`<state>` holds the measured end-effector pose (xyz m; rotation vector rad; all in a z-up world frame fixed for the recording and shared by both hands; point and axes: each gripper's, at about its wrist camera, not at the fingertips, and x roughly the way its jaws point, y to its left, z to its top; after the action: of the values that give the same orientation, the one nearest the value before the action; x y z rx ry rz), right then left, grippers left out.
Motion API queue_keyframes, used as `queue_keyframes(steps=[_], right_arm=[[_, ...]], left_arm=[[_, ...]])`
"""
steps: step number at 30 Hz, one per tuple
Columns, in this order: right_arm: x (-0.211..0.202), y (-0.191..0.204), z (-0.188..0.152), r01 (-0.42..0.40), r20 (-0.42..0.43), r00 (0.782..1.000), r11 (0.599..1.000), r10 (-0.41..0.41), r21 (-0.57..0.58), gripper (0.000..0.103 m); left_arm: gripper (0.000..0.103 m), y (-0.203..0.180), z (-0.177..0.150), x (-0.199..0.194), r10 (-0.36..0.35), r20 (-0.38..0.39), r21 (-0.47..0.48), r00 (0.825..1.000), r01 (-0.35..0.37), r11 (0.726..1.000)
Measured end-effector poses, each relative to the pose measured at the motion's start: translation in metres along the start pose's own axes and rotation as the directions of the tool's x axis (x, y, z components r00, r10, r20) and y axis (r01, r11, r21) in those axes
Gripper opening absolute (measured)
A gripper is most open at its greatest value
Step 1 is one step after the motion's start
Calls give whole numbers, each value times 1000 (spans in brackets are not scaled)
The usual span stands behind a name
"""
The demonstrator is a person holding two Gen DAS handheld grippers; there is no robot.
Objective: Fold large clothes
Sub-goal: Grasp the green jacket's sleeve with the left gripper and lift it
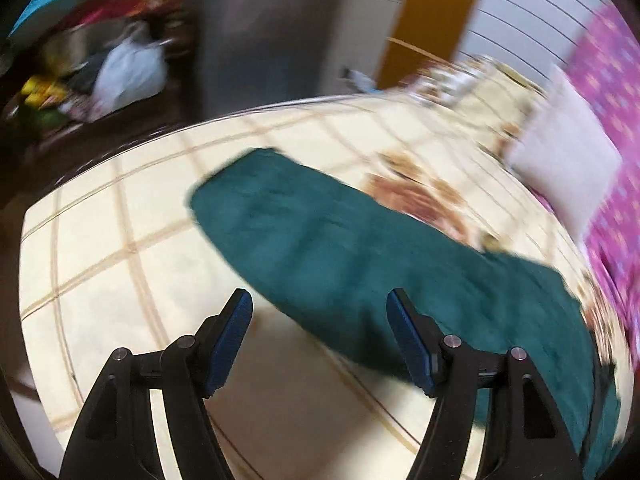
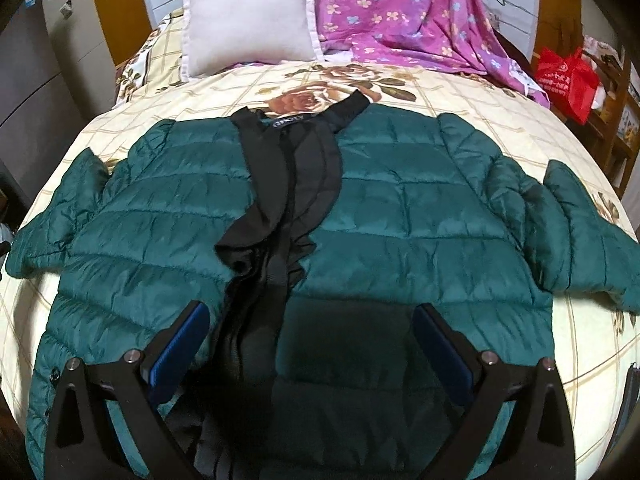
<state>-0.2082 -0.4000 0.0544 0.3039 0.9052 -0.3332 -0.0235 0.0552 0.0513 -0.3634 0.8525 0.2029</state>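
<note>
Floral bedspread (image 2: 420, 80) — teal puffer jacket (image 2: 400, 216) spread flat

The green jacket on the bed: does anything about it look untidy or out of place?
The green jacket lies flat with sleeves spread, but its front is open and the black lining is bunched along the middle. Nothing looks damaged.
</note>
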Motion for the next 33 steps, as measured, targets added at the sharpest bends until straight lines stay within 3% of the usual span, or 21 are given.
queue_keyframes(steps=[6, 11, 19, 21, 22, 25, 33], right_arm=[[-1, 7, -1, -4, -8, 1000, 1000, 4, -18, 103], [2, 11, -1, 5, -19, 1000, 999, -6, -40, 103], [8, 13, -2, 22, -38, 999, 998, -24, -51, 103], [9, 13, -3, 21, -44, 999, 999, -23, -49, 103], [9, 13, -4, 21, -46, 999, 999, -23, -50, 103], [9, 14, -3, 27, -45, 999, 998, -30, -60, 103], [0, 10, -2, 26, -30, 999, 999, -27, -46, 103]], left_arm=[[48, 38, 19, 34, 60, 17, -116, 998, -58, 992], [48, 51, 25, 58, 84, -28, -159, 996, -87, 983], [48, 54, 33, 67, 87, 7, -195, 996, -84, 977], [37, 54, 34, 69, 61, 21, -198, 998, -56, 979], [23, 54, 34, 70, 52, 21, -200, 998, -47, 979], [1, 56, 36, 71, 33, 18, -204, 999, -29, 979], [0, 42, 41, 25, -77, 107, -164, 991, 94, 982]])
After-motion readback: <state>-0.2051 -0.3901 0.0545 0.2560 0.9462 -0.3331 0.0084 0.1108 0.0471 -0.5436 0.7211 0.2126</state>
